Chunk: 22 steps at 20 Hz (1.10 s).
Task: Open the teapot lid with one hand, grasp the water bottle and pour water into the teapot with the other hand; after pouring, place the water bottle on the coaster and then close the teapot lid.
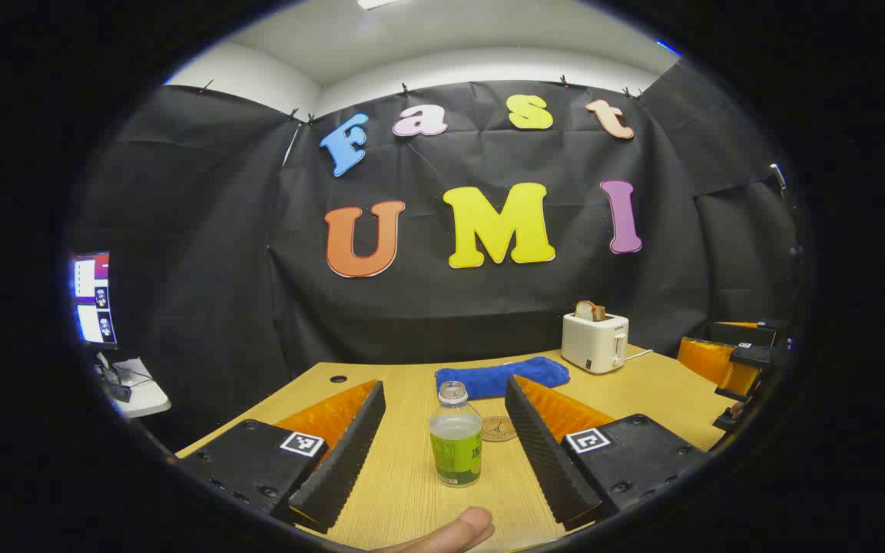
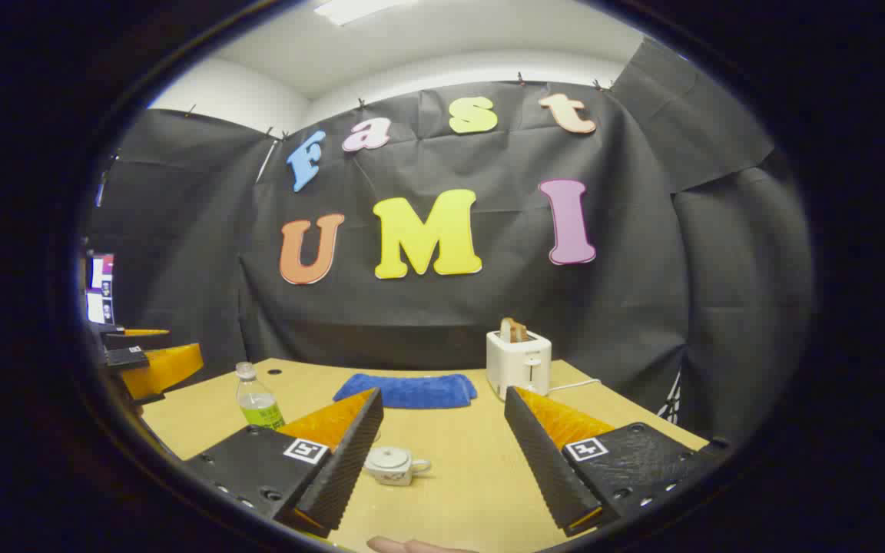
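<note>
We are lining both spread, empty grippers up: left gripper [image 1: 442, 468] toward the light, slippery water bottle's [image 1: 455, 445] midsection, right gripper [image 2: 442, 468] toward the fragile teapot's [image 2: 390, 465] lid knob.

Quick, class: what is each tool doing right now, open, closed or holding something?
Left tool: open, empty, the water bottle standing between its fingers, untouched.
Right tool: open, empty, the teapot ahead, lid still on.
</note>
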{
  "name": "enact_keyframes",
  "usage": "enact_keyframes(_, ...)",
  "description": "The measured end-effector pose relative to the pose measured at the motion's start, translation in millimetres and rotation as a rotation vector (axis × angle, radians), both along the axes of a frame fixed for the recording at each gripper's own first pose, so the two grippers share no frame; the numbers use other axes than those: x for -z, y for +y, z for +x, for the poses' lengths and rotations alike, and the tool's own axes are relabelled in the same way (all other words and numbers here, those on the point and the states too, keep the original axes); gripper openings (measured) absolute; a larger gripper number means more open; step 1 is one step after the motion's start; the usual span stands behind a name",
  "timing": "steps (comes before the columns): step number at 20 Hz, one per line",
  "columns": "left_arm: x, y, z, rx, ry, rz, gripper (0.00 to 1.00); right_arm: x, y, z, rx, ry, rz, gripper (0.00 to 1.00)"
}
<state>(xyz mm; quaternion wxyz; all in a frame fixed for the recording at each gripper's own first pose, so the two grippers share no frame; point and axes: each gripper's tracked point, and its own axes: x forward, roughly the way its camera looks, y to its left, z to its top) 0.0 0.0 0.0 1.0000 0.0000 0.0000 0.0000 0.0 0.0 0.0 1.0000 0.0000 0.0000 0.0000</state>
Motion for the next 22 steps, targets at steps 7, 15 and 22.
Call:
enact_keyframes(7,-1,1,-2,0.003,0.002,-0.019,0.98,6,0,1,0.002,0.003,-0.029,0.96)
enact_keyframes(15,2,14,-1,-0.007,0.012,-0.041,0.98,24,16,15,-0.015,0.009,-0.086,0.97)
enact_keyframes(22,8,22,7,-0.034,0.023,-0.026,0.98,55,33,51,-0.091,0.063,-0.053,0.96)
